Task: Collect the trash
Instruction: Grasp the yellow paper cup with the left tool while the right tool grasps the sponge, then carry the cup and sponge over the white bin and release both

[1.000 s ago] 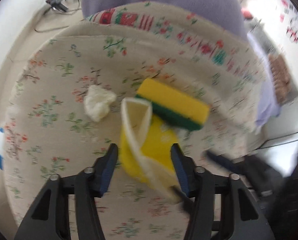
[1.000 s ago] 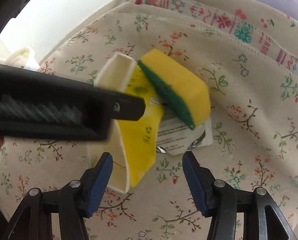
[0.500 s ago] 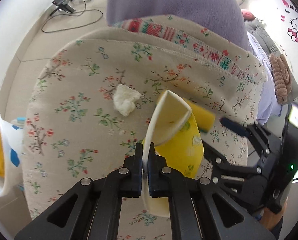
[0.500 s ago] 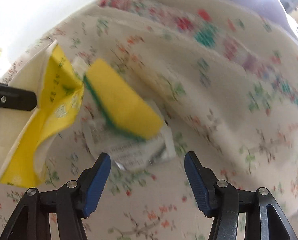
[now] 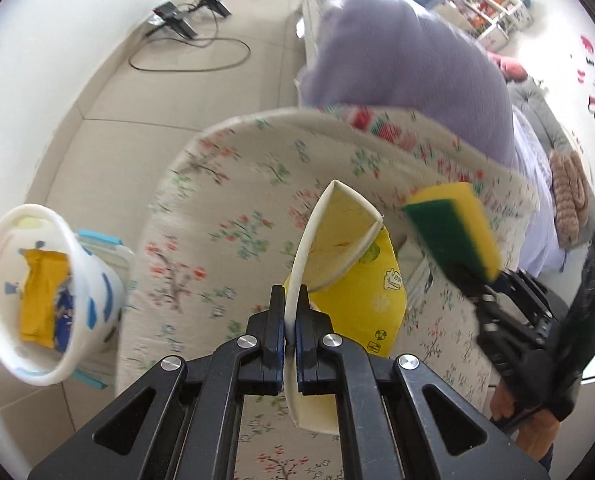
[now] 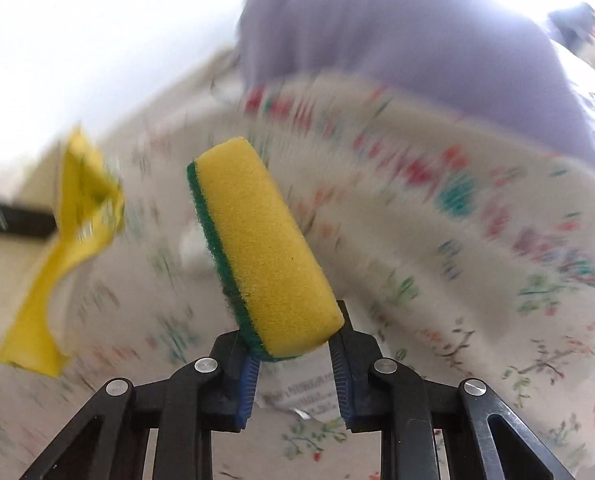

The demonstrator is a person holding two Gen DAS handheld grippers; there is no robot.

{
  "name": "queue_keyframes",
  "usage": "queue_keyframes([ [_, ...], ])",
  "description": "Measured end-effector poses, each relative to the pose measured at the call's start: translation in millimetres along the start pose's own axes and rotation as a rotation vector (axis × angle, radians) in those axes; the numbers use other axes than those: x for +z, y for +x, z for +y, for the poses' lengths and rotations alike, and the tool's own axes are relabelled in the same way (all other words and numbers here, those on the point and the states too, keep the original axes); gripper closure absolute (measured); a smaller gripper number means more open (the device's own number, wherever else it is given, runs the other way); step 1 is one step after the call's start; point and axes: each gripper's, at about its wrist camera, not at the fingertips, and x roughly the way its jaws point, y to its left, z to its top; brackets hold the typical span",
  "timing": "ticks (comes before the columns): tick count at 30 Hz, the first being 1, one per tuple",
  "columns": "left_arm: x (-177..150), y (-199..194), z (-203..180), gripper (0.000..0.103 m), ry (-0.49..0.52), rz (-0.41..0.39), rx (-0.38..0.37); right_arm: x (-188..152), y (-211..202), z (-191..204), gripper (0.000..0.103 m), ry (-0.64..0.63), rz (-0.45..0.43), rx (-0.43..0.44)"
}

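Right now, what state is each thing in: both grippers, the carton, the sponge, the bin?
Left gripper: shut on the yellow carton's wall.
Yellow carton: open-topped, lifted off the bed.
Right gripper: shut on the sponge.
Sponge: held up, tilted.
Trash bin: open, holding wrappers.

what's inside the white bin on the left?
In the bin: a yellow wrapper and something blue beside it. Whatever lies beneath them is covered.
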Motion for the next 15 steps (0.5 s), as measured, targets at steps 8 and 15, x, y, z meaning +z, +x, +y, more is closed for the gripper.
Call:
queue_keyframes([
  [8, 6, -29, 42, 0.099, -0.058, -0.044, 0.024, -10, 11, -10, 0.075, 0.136, 0.053, 0.007],
  [15, 5, -69, 102, 0.099, -0.153, -0.135, 0.118, -6, 2, 2, 0.075, 0.127, 0.022, 0.068],
])
